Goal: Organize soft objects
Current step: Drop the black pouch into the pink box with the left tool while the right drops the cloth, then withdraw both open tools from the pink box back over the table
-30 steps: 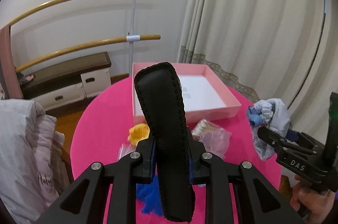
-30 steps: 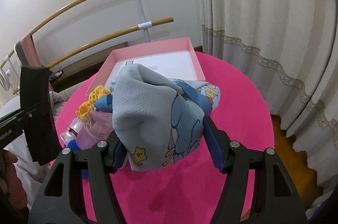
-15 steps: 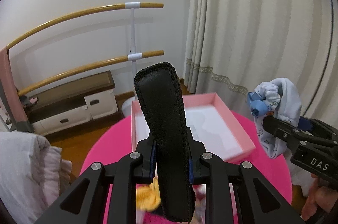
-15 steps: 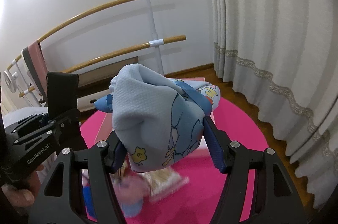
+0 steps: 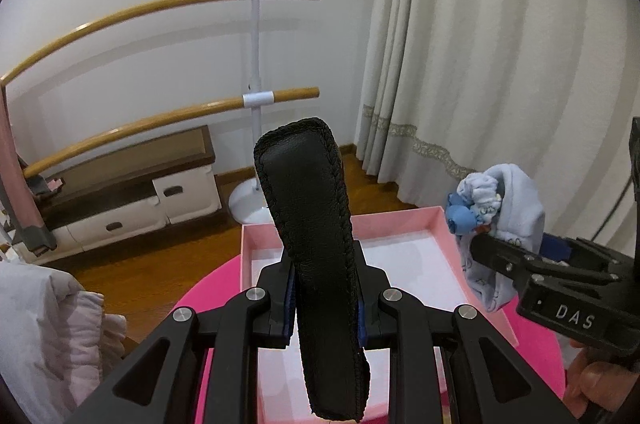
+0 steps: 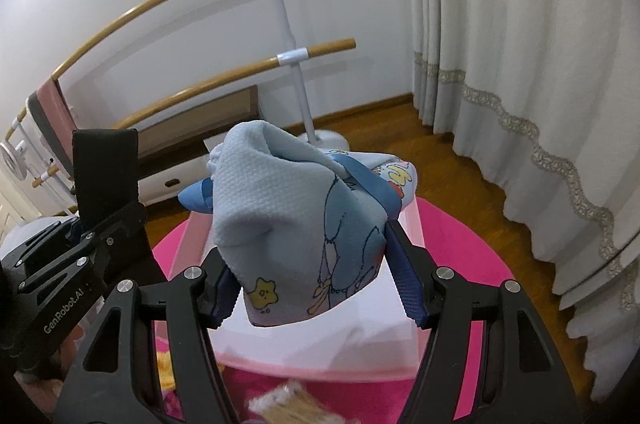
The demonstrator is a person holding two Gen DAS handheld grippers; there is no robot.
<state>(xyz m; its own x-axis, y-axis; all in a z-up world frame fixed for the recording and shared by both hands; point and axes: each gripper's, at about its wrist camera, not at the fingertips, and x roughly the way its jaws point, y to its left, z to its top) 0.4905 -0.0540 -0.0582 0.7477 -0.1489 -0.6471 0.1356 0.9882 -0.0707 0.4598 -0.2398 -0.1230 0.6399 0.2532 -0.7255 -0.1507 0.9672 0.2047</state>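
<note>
Black leather pouch (image 5: 320,244) upright, clamped tight in left gripper (image 5: 323,308), held above pink box (image 5: 440,220). Blue printed cloth (image 6: 304,224) bunched between right gripper (image 6: 316,288) pads, jaws pressing both sides, also over box. Box sits on pink round table (image 6: 460,244). Small packets (image 6: 288,404) on table near box's front edge, blurred. Curtain (image 6: 520,64) behind.
</note>
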